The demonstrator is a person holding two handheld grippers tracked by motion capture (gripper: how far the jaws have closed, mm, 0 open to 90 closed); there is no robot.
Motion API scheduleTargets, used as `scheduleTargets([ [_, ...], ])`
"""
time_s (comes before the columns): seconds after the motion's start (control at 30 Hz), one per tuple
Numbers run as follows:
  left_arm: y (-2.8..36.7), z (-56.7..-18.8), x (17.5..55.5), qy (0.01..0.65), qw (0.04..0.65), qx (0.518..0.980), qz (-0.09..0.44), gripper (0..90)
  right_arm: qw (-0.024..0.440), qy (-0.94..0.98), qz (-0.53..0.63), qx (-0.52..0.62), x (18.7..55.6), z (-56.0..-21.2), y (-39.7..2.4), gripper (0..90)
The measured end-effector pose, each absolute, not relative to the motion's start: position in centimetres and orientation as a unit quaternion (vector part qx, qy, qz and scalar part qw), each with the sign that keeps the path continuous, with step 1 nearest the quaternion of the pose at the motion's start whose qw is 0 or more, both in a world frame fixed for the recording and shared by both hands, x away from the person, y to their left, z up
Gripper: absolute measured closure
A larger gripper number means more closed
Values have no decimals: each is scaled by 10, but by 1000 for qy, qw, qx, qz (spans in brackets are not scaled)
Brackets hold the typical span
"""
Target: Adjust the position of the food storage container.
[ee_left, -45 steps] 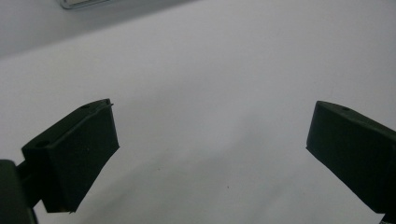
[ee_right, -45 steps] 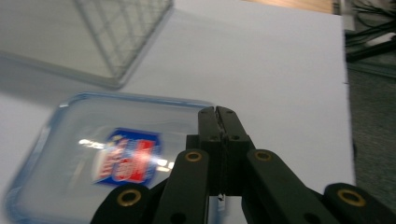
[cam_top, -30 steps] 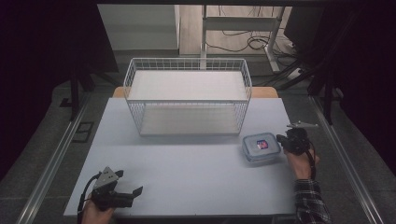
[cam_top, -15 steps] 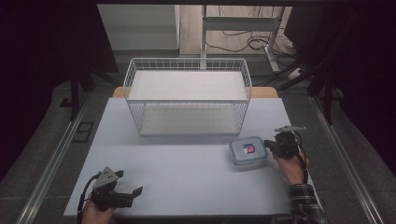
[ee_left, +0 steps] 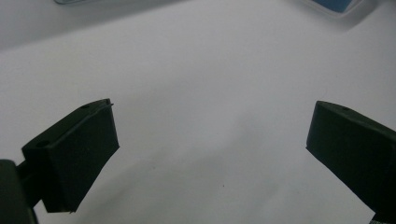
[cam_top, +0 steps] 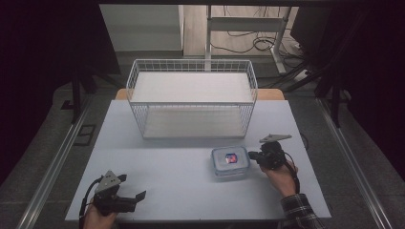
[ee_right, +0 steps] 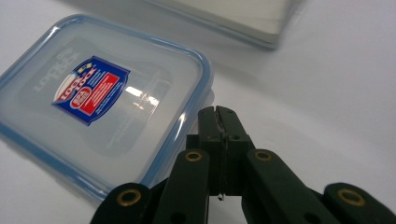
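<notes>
On the surface [cam_top: 181, 186] before the wire basket [cam_top: 192, 102], right tongs [cam_top: 254, 158], pressed together, nudge the lidded food container [cam_top: 230, 161] sideways, apparently pushing; left tongs [cam_top: 138, 196] rest spread, idle.

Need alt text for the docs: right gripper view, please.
The right claw, jaws shut together, sits against the edge of a clear plastic container with a blue-rimmed lid and a blue and red label, on a white table.

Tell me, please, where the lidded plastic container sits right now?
In the high view, the container sits right of the table's centre, before the wire basket, with the shut right gripper against its right edge.
</notes>
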State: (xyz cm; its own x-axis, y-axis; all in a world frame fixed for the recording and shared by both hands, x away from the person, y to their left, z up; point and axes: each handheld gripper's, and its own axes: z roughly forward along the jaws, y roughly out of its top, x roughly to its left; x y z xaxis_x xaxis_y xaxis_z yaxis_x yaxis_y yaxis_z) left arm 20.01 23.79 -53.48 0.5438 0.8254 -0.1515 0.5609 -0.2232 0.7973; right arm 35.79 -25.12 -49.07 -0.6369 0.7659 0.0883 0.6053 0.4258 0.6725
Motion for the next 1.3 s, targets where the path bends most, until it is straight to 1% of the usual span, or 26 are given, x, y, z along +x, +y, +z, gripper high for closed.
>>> scheduleTargets([
  [0.2, 238, -534, 200, 457, 431, 765, 142, 18, 94, 848, 349, 386, 349, -491, -227, 893],
  [0.27, 238, -534, 200, 458, 432, 764, 141, 18, 92, 850, 350, 383, 348, -491, -224, 893],
  [0.3, 238, -534, 200, 458, 431, 764, 141, 18, 85, 854, 351, 375, 344, -492, -216, 893],
  [0.4, 238, -534, 201, 458, 431, 765, 140, 19, 78, 857, 354, 367, 342, -492, -210, 893],
  [0.53, 237, -534, 200, 457, 430, 766, 140, 20, 59, 865, 358, 346, 335, -493, -190, 892],
  [0.67, 237, -533, 200, 458, 433, 765, 135, 22, 50, 869, 361, 333, 328, -495, -176, 892],
  [0.77, 236, -533, 200, 457, 435, 764, 132, 24, 53, 874, 356, 325, 326, -496, -171, 892],
  [0.8, 236, -533, 200, 457, 435, 764, 130, 24, 65, 877, 350, 324, 326, -497, -170, 891],
  [0.9, 236, -533, 200, 457, 438, 763, 126, 25, 73, 874, 352, 328, 326, -496, -174, 890],
  [0.93, 235, -531, 199, 453, 442, 764, 126, 33, 93, 869, 360, 328, 323, -491, -180, 867],
  [1.0, 233, -530, 197, 445, 440, 769, 129, 48, 104, 863, 373, 325, 318, -485, -187, 829],
  [1.03, 233, -530, 197, 445, 440, 769, 129, 55, 104, 863, 373, 325, 318, -485, -187, 829],
  [1.07, 228, -529, 196, 436, 431, 778, 137, 55, 116, 857, 384, 323, 311, -482, -193, 780],
  [1.13, 226, -528, 195, 429, 429, 782, 138, 46, 118, 856, 387, 323, 308, -481, -195, 763],
  [1.17, 223, -527, 194, 420, 424, 790, 140, 46, 120, 854, 392, 321, 304, -480, -197, 736],
  [1.2, 220, -526, 193, 411, 423, 795, 141, 30, 123, 851, 400, 318, 294, -479, -202, 668],
  [1.23, 220, -526, 193, 411, 423, 795, 141, 29, 123, 851, 400, 318, 294, -479, -202, 668],
  [1.27, 220, -526, 193, 408, 425, 796, 139, 29, 127, 850, 401, 317, 290, -479, -203, 633],
  [1.3, 220, -526, 192, 405, 429, 796, 137, 29, 138, 848, 404, 316, 283, -479, -205, 559],
])
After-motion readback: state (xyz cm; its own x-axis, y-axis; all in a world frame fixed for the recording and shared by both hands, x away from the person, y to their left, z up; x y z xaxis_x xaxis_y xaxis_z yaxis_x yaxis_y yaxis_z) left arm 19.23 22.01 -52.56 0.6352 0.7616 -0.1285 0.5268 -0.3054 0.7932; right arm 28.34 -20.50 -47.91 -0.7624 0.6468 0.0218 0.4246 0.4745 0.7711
